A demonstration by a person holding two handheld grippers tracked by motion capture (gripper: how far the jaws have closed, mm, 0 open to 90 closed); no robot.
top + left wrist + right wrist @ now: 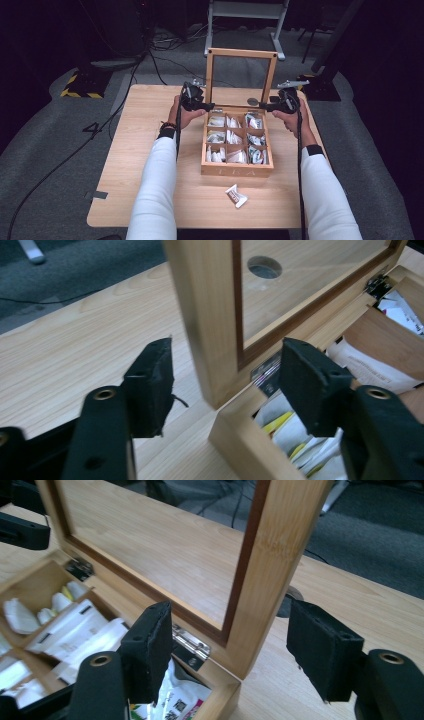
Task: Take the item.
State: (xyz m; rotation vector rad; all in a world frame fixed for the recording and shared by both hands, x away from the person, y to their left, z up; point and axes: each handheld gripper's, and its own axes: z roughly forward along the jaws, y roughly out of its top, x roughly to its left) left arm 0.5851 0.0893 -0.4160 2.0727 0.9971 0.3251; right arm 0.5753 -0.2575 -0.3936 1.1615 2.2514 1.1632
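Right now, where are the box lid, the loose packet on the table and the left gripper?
box lid [210,75], high view, left side of its wooden frame
loose packet [235,195], high view, its middle
left gripper [227,385], left gripper view, midway between its jaws

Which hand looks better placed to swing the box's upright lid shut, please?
Probably either. The left gripper straddles the lid at its lower corner; the right gripper straddles the opposite frame post. Neither touches. The right sits slightly higher up the post, a marginal edge.
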